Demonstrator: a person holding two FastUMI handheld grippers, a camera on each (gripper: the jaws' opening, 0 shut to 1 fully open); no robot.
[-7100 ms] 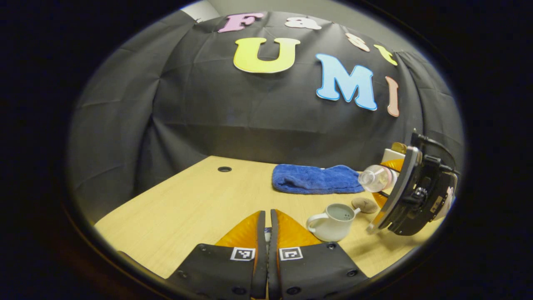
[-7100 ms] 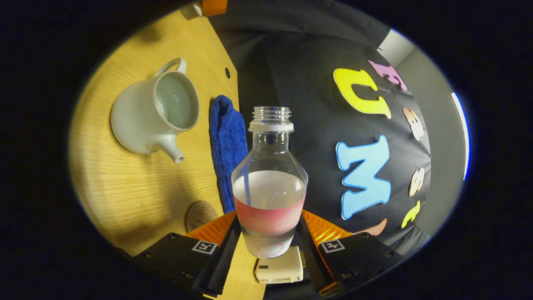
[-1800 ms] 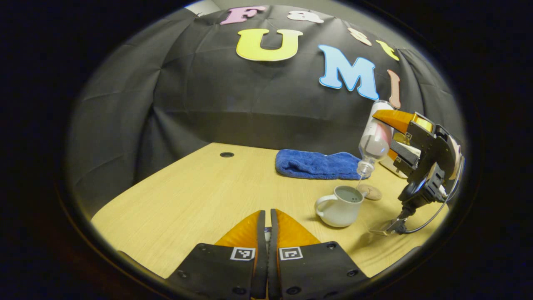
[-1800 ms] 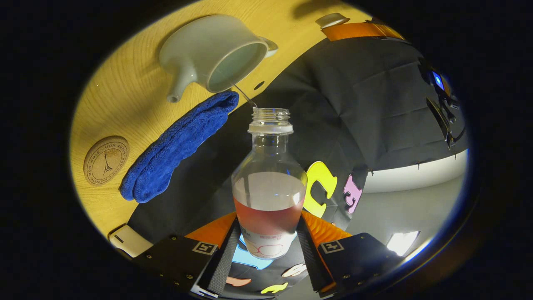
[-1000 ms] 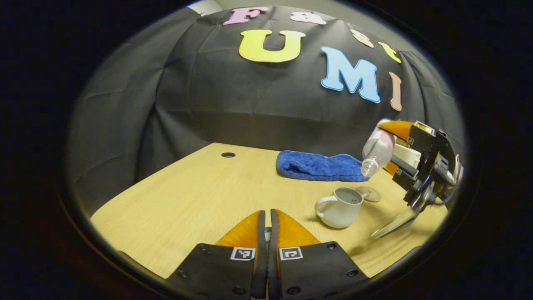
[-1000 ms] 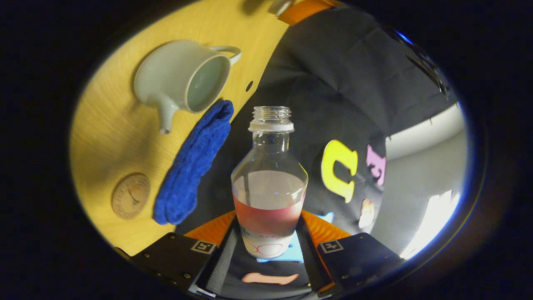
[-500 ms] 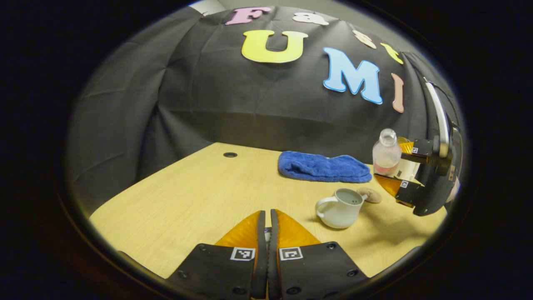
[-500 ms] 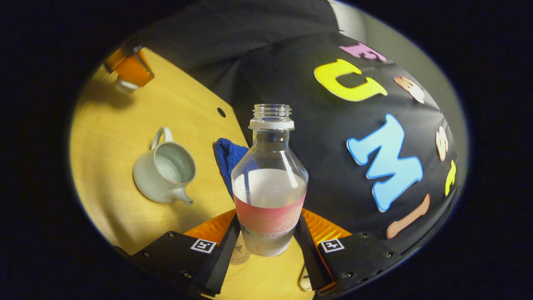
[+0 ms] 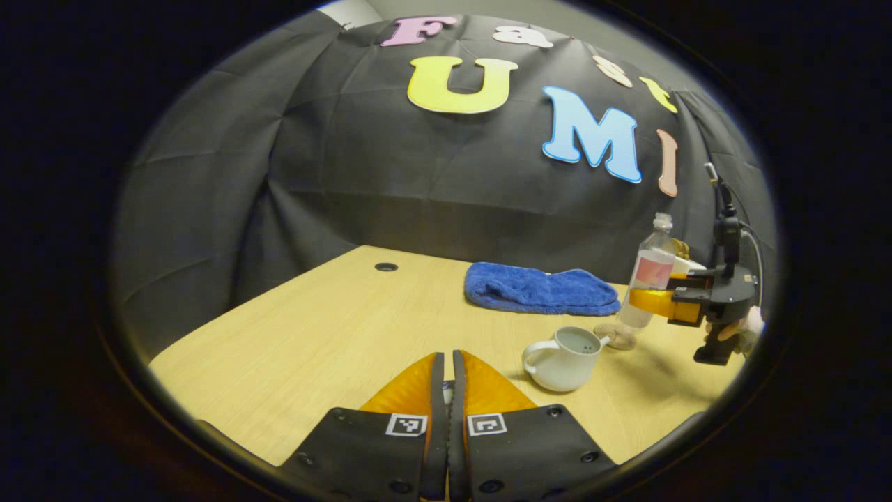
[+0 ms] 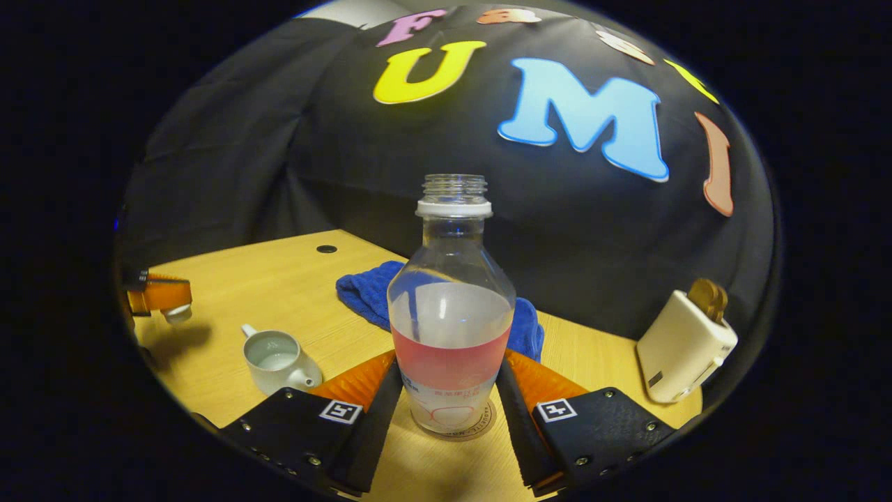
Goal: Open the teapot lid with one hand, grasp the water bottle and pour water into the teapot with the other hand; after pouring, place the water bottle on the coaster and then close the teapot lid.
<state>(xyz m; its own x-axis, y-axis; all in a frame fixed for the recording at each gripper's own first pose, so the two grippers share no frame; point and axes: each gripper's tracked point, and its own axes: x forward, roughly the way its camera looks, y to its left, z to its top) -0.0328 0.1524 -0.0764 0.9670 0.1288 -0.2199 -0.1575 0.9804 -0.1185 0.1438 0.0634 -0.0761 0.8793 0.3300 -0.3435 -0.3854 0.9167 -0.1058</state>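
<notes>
Pale wood-grain table (image 10: 265,279) carries all items. Folded blue terry towel (image 9: 540,287) lies toward the cloth wall, at about 12 o'clock from the teapot in the left gripper view. Cream plastic box (image 10: 686,348) with a brown disc on top stands at 3 o'clock from the bottle in the right gripper view.

Clear plastic water bottle (image 10: 451,314) with pink label band, uncapped, stands upright; its base sits on or just above the round cork coaster (image 10: 481,427), contact not resolvable. Right gripper (image 10: 449,390): both fingers press the bottle's lower body.

White ceramic teapot (image 9: 563,357) stands open, water visible inside, just beside the coaster at its 8 o'clock in the left gripper view.

Left gripper (image 9: 444,380): fingers pressed nearly together; the right gripper view shows a small white teapot lid (image 10: 175,315) pinched at its tips, held above the table at 9 o'clock from the teapot.

Judgement: pouring done; step in hand is setting the bottle on the coaster. Next: confirm seating, release, withdraw clear, then lower the lid onto the teapot.
</notes>
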